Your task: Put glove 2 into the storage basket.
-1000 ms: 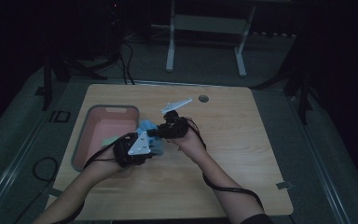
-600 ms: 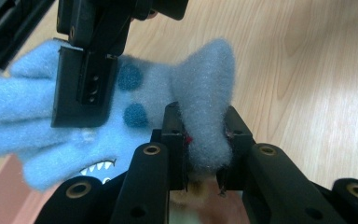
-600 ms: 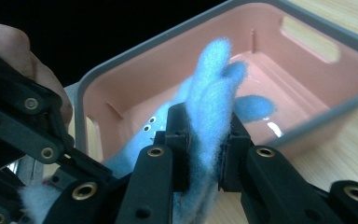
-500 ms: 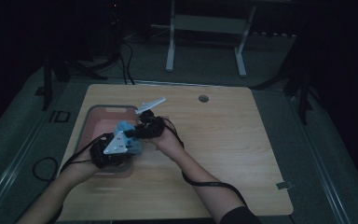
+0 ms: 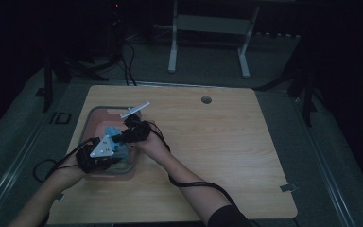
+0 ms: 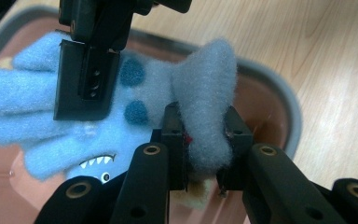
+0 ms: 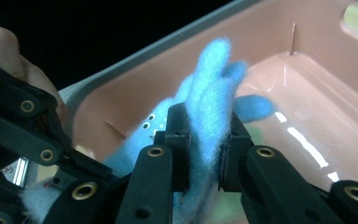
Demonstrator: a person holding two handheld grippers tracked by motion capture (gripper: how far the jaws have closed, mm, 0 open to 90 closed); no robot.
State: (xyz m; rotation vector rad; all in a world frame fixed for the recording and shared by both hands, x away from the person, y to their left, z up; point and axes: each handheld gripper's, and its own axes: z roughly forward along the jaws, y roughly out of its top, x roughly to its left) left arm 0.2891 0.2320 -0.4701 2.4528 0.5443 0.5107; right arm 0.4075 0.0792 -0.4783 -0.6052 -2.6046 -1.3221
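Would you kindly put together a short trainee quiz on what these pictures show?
1. True or false: both hand-held grippers are shut on the blue plush toy.
2. Over what is the toy held? A) bare table B) pink bin C) floor
3. Fill in: the left hand-held gripper pinches a ____ fold of the toy.

Key: 1 true, as the right hand-held gripper pinches it too. 2 B. 3 fuzzy.

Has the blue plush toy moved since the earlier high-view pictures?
Yes. The blue plush toy, clamped by both the left gripper and right gripper, travelled left from mid-table to over the pink tray.
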